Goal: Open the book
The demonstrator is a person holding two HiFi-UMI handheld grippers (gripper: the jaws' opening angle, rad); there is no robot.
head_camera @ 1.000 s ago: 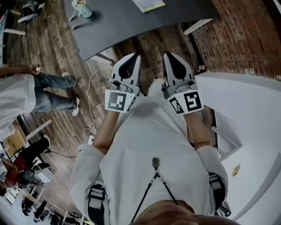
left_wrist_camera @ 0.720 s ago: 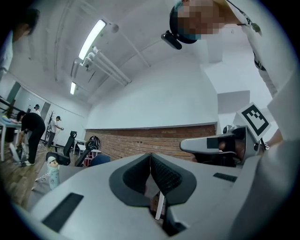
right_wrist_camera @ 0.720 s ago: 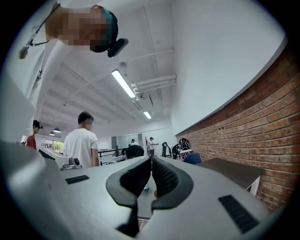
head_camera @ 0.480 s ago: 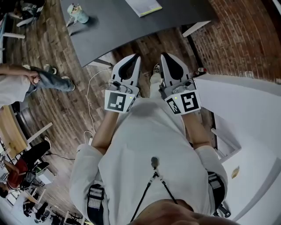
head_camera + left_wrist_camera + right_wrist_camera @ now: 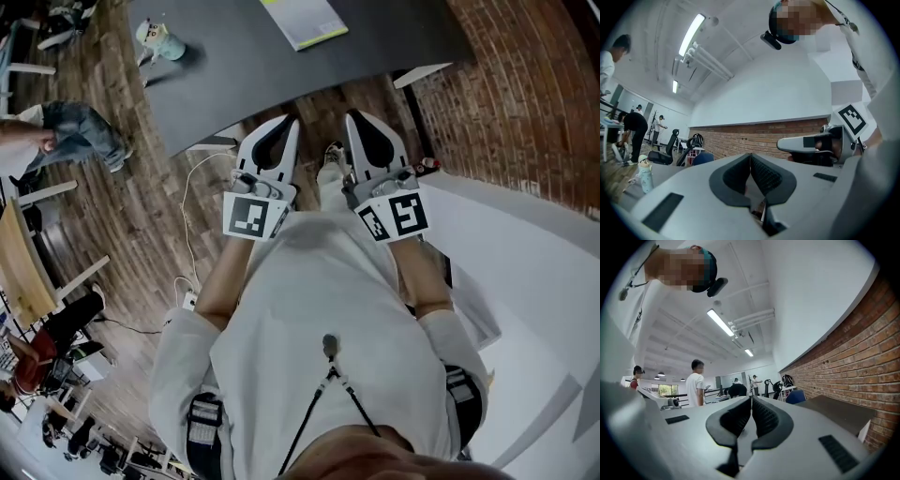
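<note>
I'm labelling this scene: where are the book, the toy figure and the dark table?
book (image 5: 302,19), head view, middle of its cover.
toy figure (image 5: 157,39), head view, its body.
dark table (image 5: 253,70), head view, bare top.

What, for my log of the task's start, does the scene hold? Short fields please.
book: flat on the dark table, looks closed, untouched
left gripper: shut, empty, short of the dark table
right gripper: shut, empty, beside the left gripper
toy figure: on the dark table, near its left end
</note>
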